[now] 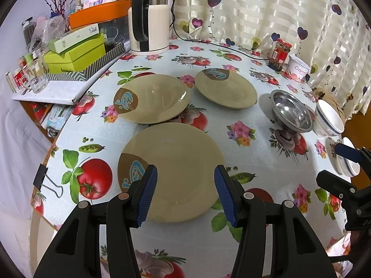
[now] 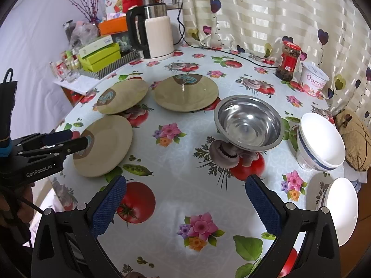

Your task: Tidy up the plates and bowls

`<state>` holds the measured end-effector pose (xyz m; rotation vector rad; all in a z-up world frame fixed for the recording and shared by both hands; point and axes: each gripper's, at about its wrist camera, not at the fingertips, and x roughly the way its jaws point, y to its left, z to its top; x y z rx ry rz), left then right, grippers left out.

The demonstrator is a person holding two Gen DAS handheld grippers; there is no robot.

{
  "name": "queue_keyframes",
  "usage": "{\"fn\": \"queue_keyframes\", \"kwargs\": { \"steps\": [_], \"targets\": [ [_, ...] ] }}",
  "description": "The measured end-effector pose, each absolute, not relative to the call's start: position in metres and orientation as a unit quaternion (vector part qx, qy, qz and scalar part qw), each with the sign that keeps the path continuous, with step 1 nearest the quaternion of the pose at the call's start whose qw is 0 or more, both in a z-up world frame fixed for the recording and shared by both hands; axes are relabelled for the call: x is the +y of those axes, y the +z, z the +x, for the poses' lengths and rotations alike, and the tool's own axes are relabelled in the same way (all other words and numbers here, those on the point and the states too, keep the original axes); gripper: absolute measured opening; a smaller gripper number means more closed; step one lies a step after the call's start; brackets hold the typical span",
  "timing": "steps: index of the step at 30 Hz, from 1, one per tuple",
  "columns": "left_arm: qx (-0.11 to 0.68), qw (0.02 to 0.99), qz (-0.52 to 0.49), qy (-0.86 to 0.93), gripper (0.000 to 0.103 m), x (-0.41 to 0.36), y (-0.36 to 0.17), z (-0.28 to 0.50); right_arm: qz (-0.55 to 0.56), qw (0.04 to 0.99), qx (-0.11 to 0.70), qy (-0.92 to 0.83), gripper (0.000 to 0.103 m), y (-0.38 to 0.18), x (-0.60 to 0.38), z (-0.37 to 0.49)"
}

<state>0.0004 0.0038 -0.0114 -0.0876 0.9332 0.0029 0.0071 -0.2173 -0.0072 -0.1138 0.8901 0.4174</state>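
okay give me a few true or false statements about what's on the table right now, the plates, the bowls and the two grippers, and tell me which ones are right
1. Three beige plates lie apart on the table: nearest plate, left plate, far plate. True.
2. The steel bowl is stacked inside the white bowl. False: they stand side by side, each empty.
3. The left gripper is clamped on the nearest plate. False: its jaws are open, with nothing between them.
4. The right gripper is open and holds nothing. True.
5. The kettle lies tipped on its side. False: it stands upright at the back of the table.
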Motion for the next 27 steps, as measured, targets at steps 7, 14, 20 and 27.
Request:
{"fn": "queue_keyframes", "kwargs": {
  "steps": [7,14,20,27],
  "targets": [
    [0.450,0.892,-0.043,-0.001,0.052,0.0033,-0.0109,-0.0008,-0.055,0.880,0.427,0.200,0.103,-0.0077,-0.2173,0.0068],
    [0.449,0.892,-0.043,0.000,0.052,0.0027,-0.0096,-0.0019,-0.055,0.880,0.428,0.200,0.103,-0.0074,-0.2176,0.0068],
    [0.449,0.892,-0.046,-0.002,0.052,0.0040,-0.0087,-0.0022,-0.054,0.880,0.427,0.201,0.103,-0.0073,-0.2168,0.0056],
    [0.450,0.892,-0.047,0.002,0.052,0.0049,-0.0075,-0.0029,-0.055,0.880,0.427,0.201,0.103,-0.0075,-0.2164,0.0060]
  ]
}}
